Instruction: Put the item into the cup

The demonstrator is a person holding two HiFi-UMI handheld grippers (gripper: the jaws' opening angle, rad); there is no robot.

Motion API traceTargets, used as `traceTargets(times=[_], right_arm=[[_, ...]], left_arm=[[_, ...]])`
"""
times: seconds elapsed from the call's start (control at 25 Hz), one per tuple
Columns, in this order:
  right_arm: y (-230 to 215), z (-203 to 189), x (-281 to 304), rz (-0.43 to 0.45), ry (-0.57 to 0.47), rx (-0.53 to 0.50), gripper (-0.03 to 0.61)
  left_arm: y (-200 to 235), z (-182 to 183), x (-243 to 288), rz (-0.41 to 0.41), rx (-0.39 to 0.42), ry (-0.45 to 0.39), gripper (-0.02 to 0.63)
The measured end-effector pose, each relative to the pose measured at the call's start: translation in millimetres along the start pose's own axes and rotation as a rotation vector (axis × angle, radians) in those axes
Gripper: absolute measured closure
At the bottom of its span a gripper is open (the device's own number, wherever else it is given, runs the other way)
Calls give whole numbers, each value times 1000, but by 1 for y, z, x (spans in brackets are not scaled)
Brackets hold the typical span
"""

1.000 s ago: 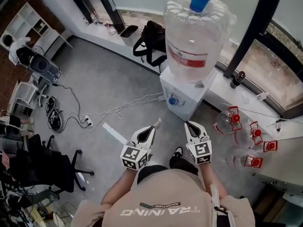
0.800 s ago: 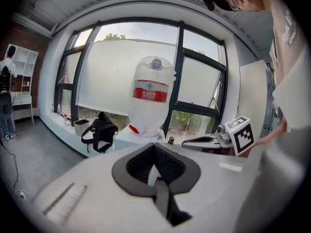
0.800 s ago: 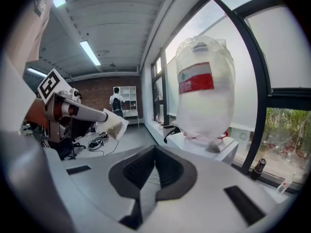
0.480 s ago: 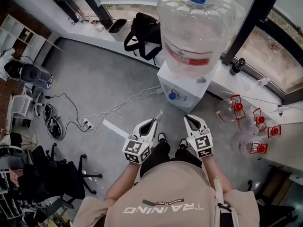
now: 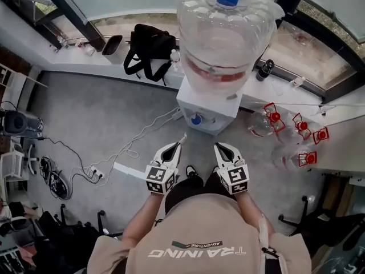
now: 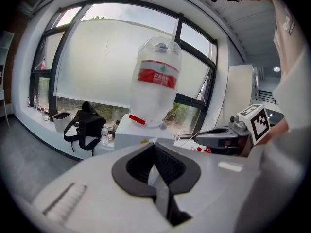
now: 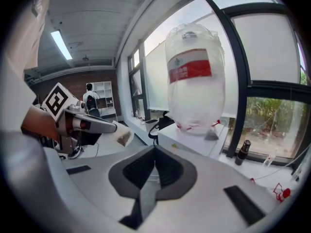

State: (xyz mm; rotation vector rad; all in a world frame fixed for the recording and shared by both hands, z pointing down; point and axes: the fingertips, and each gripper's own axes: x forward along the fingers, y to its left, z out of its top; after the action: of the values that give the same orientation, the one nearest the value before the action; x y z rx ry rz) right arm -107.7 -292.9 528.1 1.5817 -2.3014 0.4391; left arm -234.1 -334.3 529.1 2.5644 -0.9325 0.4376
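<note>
I stand facing a white water dispenser (image 5: pixel 206 112) with a large clear bottle (image 5: pixel 223 36) on top. My left gripper (image 5: pixel 178 146) is shut on a small white and tan packet (image 5: pixel 183 137), which pokes out past its tips. In the right gripper view the same packet (image 7: pixel 123 136) shows at the end of the left gripper (image 7: pixel 115 128). My right gripper (image 5: pixel 217 148) is held level beside the left one, shut with nothing in it; it is also seen side-on as the right gripper (image 6: pixel 200 137). No cup shows in any view.
A black backpack (image 5: pixel 149 49) sits on the window ledge left of the dispenser, and a dark bottle (image 5: pixel 263 69) stands to its right. Several empty jugs with red handles (image 5: pixel 288 138) lie at the right. Cables and a power strip (image 5: pixel 94 170) trail over the grey floor.
The person has stepped closer to the dispenser, which now sits nearer the grippers. Both grippers stay side by side, shut, with the packet still in the left one.
</note>
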Motion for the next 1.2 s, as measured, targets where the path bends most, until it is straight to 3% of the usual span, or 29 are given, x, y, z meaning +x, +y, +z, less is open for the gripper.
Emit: traceTargets(times=[0.24, 0.44, 0.68, 1.2], right_arm=[[-11, -42, 27, -10, 70, 68, 568], [-24, -87, 53, -28, 111, 136, 568], [-56, -130, 94, -72, 97, 105, 568], [-68, -221, 186, -18, 123, 60, 568]], left_arm=[[7, -12, 32, -42, -23, 69, 606], [10, -44, 65, -42, -14, 127, 606], [17, -90, 129, -42, -39, 174, 606], [77, -191, 221, -1, -26, 252, 606]])
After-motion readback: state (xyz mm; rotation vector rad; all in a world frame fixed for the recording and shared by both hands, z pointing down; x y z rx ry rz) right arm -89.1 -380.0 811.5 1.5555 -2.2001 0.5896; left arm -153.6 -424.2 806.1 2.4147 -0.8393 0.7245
